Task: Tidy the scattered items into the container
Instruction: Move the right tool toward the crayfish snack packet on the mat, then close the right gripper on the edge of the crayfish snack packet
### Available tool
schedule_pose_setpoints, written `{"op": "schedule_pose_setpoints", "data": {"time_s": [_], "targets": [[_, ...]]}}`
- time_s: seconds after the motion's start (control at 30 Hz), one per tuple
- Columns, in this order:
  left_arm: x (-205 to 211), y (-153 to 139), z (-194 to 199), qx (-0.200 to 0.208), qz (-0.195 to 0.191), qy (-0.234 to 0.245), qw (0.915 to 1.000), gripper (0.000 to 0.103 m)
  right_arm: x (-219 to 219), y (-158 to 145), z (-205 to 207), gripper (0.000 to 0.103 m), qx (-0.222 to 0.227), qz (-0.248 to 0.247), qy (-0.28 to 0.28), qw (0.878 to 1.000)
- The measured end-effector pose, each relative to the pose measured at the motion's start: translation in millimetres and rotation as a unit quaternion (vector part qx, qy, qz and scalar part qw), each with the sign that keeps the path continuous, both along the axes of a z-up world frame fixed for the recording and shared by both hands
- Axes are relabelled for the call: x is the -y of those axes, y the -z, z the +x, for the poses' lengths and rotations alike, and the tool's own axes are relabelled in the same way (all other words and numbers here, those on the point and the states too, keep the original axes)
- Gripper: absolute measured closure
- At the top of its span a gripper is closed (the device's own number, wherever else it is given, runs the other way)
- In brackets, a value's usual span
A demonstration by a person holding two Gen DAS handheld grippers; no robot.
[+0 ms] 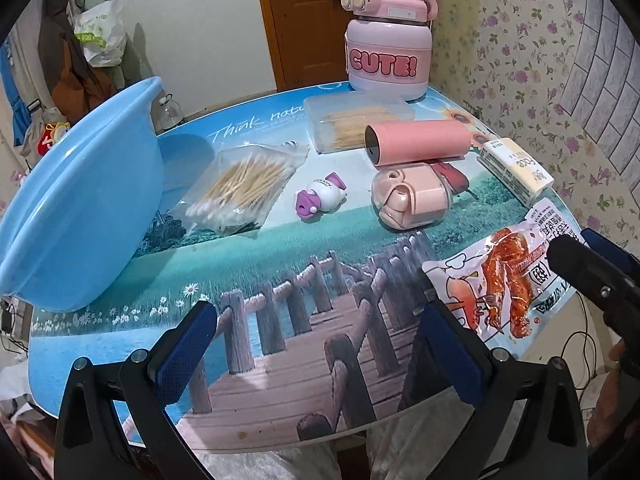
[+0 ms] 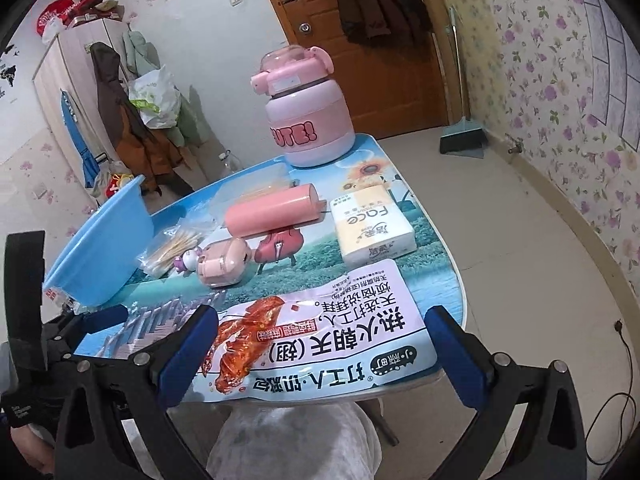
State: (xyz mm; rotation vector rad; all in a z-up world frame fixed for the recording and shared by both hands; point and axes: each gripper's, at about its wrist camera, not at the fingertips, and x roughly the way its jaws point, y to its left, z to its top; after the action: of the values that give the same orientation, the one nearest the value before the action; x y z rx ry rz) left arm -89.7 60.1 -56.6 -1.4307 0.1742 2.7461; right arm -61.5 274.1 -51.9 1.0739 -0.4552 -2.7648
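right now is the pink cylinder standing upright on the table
No, the pink cylinder lies on its side on the table, its open end facing the camera, just in front of the clear box of sticks.

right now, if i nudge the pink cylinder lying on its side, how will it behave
The smooth pink cylinder lies on its side on the glossy table, so it would probably roll. It seems to rest against the pink clear-lidded case, which may block it that way. Its open end suggests it is hollow and light.
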Motion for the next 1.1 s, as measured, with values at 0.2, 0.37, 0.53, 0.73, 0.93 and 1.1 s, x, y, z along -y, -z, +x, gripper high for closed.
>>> {"op": "schedule_pose_setpoints", "data": {"time_s": [0.2,0.37,0.53,0.73,0.93,1.1], "targets": [[-1.1,0.0,10.6,-0.003,0.003,0.006,1.0000,0.000,-0.3,-1.8,9.2,0.000,0.005,-0.011,-0.007,1.000],[-2.6,-0.8,19.0,-0.004,-0.003,0.009,0.9999,0.000,3.3,-4.7,22.6,0.000,0.005,-0.005,-0.012,1.000],[-1.2,-2.3,24.6,-0.001,-0.002,0.010,1.0000,0.000,5.5,-5.4,36.4,0.000,0.006,-0.005,-0.013,1.000],[-1.0,-10.0,37.0,0.001,0.032,0.030,0.9991,0.000,1.6,-2.2,43.0,0.000,0.015,-0.014,-0.009,1.000],[-4.0,-18.0,48.9,0.009,0.112,0.063,0.9917,0.000,-1.7,-4.3,42.7,0.000,0.009,-0.021,-0.005,1.000],[-5.9,-13.6,47.7,0.025,0.193,0.080,0.9776,0.000,-7.3,-4.2,42.5,0.000,0.010,-0.027,0.001,1.000]]}}
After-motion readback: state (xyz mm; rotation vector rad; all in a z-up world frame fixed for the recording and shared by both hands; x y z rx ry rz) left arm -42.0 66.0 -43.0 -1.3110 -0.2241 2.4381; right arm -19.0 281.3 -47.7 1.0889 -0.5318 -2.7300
